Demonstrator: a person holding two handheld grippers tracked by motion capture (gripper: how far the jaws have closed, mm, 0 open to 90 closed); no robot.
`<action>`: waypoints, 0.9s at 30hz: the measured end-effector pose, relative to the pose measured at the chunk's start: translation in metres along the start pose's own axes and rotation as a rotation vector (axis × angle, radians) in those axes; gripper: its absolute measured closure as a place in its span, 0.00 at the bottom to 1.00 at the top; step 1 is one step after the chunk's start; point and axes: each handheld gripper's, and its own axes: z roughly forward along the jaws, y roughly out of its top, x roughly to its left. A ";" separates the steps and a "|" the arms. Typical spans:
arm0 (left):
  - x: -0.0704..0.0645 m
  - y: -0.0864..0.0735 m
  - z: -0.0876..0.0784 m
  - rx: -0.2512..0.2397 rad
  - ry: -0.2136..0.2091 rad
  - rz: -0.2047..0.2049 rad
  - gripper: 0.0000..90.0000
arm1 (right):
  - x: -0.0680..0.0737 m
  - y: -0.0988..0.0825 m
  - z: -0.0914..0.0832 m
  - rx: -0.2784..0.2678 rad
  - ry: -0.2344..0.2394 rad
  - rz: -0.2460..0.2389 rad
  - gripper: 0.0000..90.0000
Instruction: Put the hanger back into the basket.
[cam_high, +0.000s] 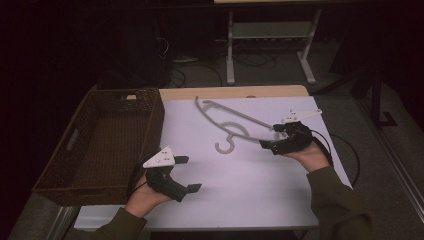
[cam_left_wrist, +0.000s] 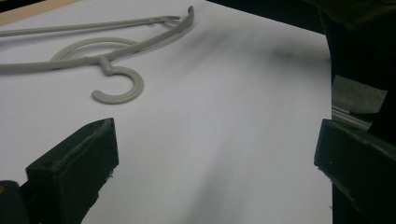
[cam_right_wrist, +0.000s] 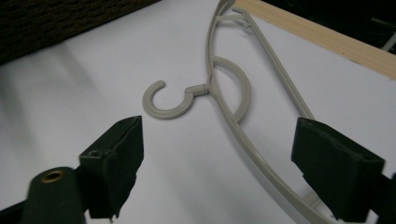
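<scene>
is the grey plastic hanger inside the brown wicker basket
No, the grey plastic hanger lies flat on the white tabletop, to the right of the brown wicker basket.

I saw a dim room with dark surroundings; only the white bench (cam_high: 240, 190) caught light, and soft shadows smeared toward 12 o'clock.

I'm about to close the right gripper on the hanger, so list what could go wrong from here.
1. The right gripper straddles the hanger near one arm's end, far from the hook. Lifted from there, the long hanger would likely swing or twist in the fingers.
2. The hanger lies flat on the white table, so the fingers may slide over the thin arm instead of pinching it.
3. The basket stands to the left; a swinging hook could snag its woven rim.
</scene>
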 end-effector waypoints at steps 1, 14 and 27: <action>0.000 0.000 0.000 0.000 -0.001 0.001 0.00 | -0.002 0.001 0.003 0.009 0.002 0.004 0.21; -0.001 0.000 0.001 -0.010 -0.010 -0.017 0.00 | -0.023 0.014 0.025 0.075 -0.010 0.048 0.46; -0.002 0.001 0.002 -0.009 -0.018 -0.008 0.00 | -0.047 0.018 0.065 0.181 -0.048 0.085 0.99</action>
